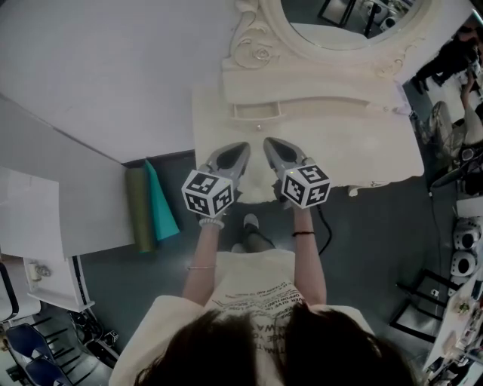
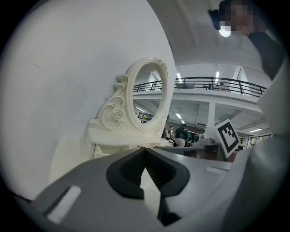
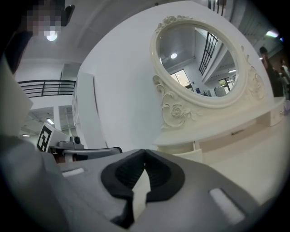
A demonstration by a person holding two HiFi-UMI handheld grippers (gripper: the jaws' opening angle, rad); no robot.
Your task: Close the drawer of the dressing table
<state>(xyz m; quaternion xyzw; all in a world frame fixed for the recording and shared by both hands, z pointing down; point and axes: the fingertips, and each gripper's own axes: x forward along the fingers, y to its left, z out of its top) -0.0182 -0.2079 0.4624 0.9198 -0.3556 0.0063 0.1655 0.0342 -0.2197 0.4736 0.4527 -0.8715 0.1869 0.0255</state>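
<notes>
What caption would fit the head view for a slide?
Shut left gripper and right gripper poised side by side over the table, before its ajar drawer and mirror.

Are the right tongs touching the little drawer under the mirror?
Apart. The head view shows bare tabletop between the right tongs and the drawer; the right gripper view shows the drawer beyond the shut tips.
</notes>
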